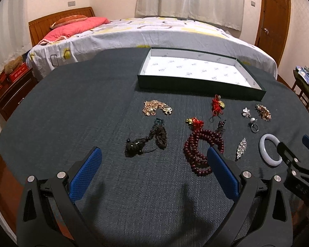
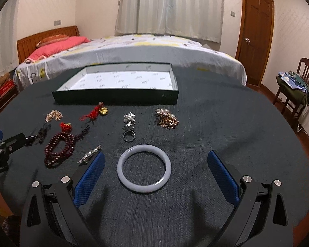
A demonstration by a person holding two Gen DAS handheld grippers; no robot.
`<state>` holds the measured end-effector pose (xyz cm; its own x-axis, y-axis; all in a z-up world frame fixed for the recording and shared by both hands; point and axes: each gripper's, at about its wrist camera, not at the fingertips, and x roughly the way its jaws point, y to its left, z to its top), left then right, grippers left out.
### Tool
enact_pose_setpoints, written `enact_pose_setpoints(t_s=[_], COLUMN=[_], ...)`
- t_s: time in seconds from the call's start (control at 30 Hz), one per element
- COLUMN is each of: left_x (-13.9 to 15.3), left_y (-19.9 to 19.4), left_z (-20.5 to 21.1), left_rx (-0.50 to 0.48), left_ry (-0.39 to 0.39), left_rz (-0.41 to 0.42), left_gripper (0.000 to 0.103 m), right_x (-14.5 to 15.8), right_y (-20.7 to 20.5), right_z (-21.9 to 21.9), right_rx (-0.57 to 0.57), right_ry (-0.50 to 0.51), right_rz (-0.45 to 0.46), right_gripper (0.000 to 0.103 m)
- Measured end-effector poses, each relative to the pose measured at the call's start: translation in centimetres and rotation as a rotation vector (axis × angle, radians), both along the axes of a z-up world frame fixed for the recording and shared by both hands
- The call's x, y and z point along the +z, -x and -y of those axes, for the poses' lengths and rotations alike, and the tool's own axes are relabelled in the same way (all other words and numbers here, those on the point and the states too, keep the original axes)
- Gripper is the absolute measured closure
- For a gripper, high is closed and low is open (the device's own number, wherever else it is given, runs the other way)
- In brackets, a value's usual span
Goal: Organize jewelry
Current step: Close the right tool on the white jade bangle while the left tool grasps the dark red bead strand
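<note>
Right wrist: bangle [image 2: 144, 168] on cloth between wide-open, empty right claw [image 2: 156, 169] fingers.

Glossy smooth bangle [image 2: 144, 168] — rough matt woven cloth [image 2: 216, 127] beneath.

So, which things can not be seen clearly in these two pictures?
- Dark red bead strand: left wrist view, part hidden behind a finger of the left hand-held gripper.
- Silver brooch: right wrist view, near end hidden behind a finger of the right hand-held gripper.
- Print inside the box: both views, too small.
</note>
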<state>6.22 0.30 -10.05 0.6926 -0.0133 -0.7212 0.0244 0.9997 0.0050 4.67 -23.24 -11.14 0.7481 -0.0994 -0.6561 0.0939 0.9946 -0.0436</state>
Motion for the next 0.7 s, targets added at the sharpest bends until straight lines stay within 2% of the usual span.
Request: enact_pose_setpoints(t_s=[0.33, 0.5, 0.57, 0.67, 0.7], left_x=[-1.8, -2.2, -2.4, -2.6, -2.5], left_y=[-1.4, -1.6, -1.7, -1.7, -1.7], left_z=[0.0, -0.1, 0.0, 0.4, 0.5], left_rx=[-0.003, -0.009, -0.017, -0.031, -0.036], left_ry=[0.025, 0.036, 0.042, 0.035, 0.032], left_rz=[-0.047, -0.062, -0.071, -0.071, -0.071], left_gripper=[0.004, 0.004, 0.004, 0.004, 0.004], right_x=[-2.8, -3.0, -3.0, -2.9, -2.8], right_y=[-3.0, -2.9, -2.7, -2.4, -2.3], right_z=[-0.5, 0.0, 0.1, -0.1, -0.1], right_rx=[0.031, 0.037, 0.055, 0.067, 0.072], right_ry=[0.013, -0.025, -0.061, -0.058, -0.057], right_rz=[-0.151, -0.172, -0.176, -0.173, -0.171], right_gripper=[0.007, 0.008, 0.018, 0.025, 0.031])
